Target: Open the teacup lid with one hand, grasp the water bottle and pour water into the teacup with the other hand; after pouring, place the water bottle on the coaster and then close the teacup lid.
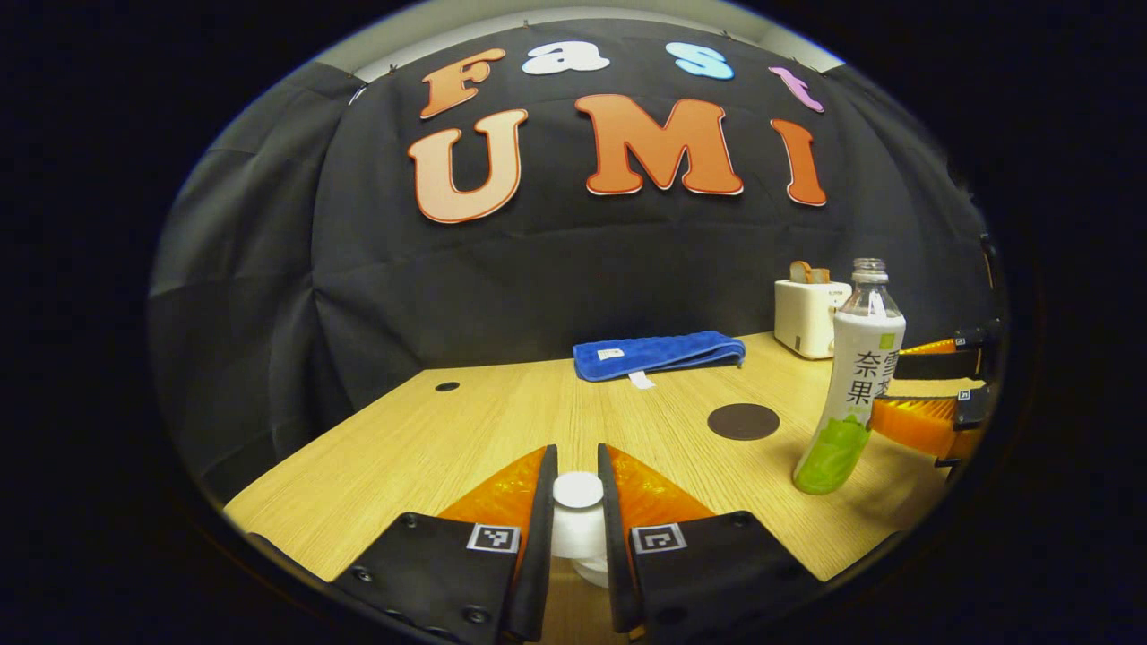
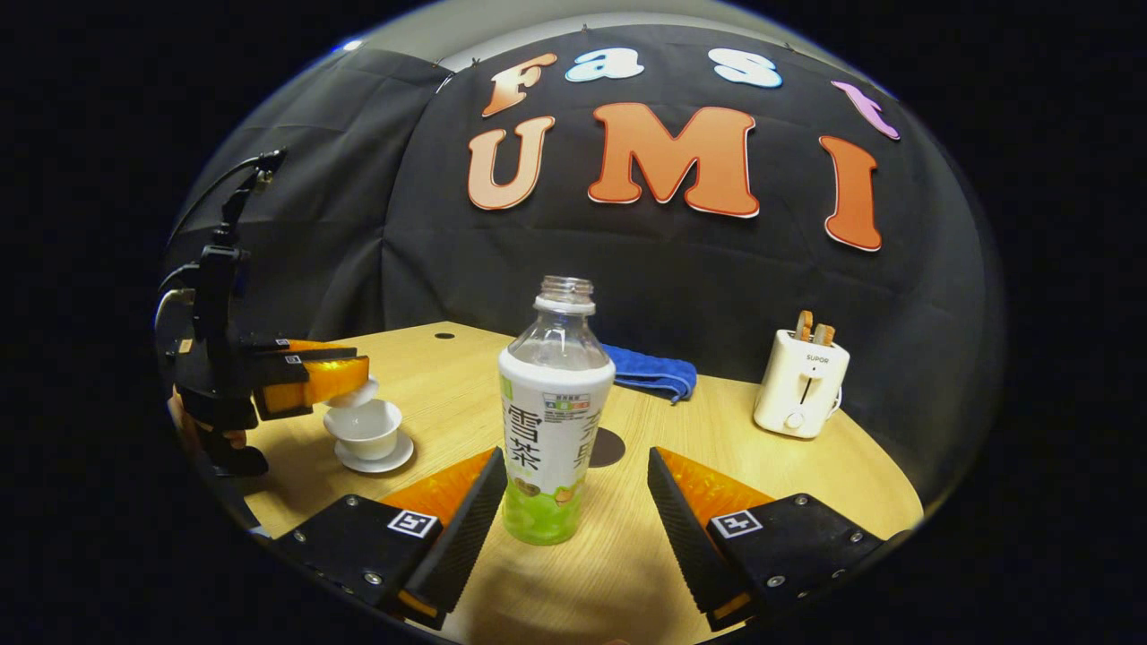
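The left tongs pinch the white lid's knob, so the cup on its saucer is largely hidden beneath them. The capless plastic bottle stands upright on the wooden tabletop, its green liquid low, between the right tongs' wide-open fingers without touching them. The round dark coaster lies just behind it, partly covered.

Low tabletop views, shared water bottle
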Available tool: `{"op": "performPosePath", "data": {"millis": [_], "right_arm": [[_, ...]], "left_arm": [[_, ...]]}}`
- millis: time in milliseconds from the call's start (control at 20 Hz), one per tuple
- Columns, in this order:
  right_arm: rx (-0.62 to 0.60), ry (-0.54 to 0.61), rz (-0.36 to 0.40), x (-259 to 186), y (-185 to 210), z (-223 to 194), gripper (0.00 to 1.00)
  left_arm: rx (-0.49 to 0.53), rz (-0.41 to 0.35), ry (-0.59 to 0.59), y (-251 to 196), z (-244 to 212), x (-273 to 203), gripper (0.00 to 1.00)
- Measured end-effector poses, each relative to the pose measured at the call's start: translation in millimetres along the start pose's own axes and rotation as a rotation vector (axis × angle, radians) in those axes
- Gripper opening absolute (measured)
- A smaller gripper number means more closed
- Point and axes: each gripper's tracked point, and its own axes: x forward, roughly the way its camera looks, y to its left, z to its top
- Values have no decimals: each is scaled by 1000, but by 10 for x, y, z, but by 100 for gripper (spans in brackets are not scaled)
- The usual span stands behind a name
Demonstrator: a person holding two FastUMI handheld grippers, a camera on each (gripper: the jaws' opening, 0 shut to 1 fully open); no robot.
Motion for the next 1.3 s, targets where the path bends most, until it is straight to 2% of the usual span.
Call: {"op": "performPosePath", "data": {"millis": [400,500,600,800,950,1300], "right_arm": [[21,40,12,259,134,-129,83],[42,41,10,311,144,-130,79],[64,48,7,318,142,-133,69],[111,67,-16,370,65,-107,62],[64,47,-30,340,12,3,60],[-188,47,-116,346,-145,133,60]], "left_arm": [[-22,85,-4,465,-55,-97,31],[-28,96,-3,531,-89,-122,31],[-32,107,3,588,-128,-132,31],[-38,117,4,664,-169,-146,31],[-48,119,4,711,-184,-151,31],[-54,163,-5,977,-203,-233,31]]}}
